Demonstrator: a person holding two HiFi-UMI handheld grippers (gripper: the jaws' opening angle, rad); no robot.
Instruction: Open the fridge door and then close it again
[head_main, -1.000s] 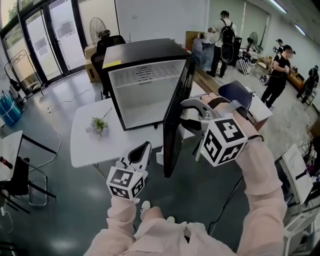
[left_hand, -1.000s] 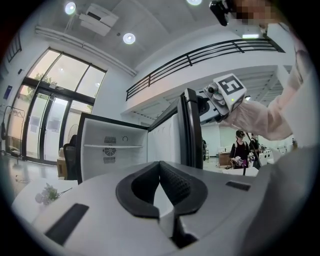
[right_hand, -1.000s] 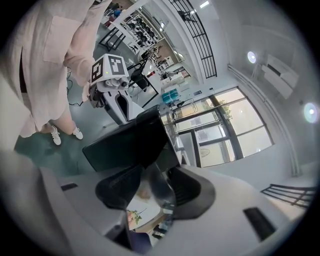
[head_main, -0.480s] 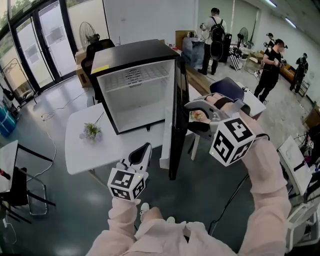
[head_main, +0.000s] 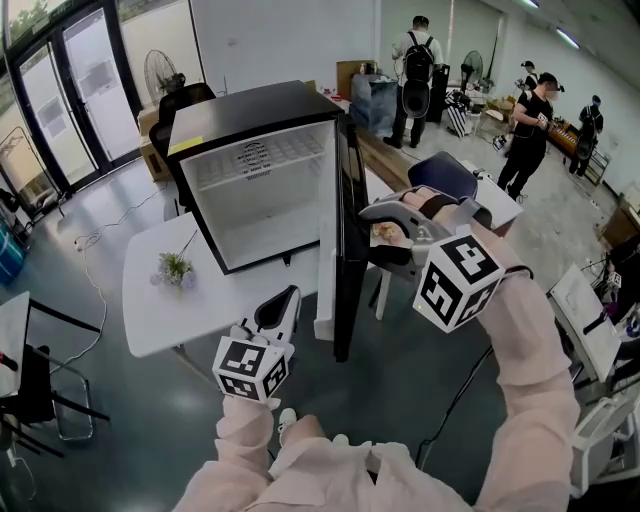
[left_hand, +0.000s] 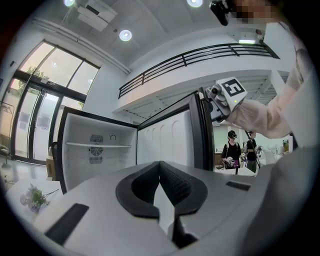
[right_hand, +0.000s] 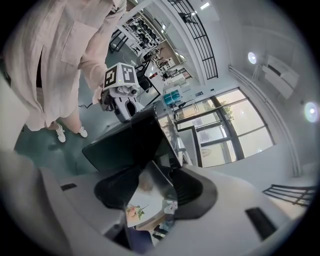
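Observation:
The black mini fridge (head_main: 260, 170) stands on a white table (head_main: 150, 320) with its door (head_main: 347, 250) swung wide open, edge-on to me, and its white inside bare. My right gripper (head_main: 373, 232) is at the door's free edge. Its jaws are opening, the edge (right_hand: 150, 175) lies between them, and the pads are not pressing on it. My left gripper (head_main: 283, 303) hangs lower, in front of the table, shut on nothing and pointing level at the open fridge (left_hand: 95, 155).
A small bunch of flowers (head_main: 173, 268) lies on the table left of the fridge. Chairs (head_main: 445, 178) stand behind the door. Several people (head_main: 530, 115) stand at the back right. Glass doors (head_main: 60, 90) line the far left wall.
The right gripper's jaws have widened round the door's edge. Both hands have drifted a little sideways, and the door now shows more edge-on, with its white lining in sight.

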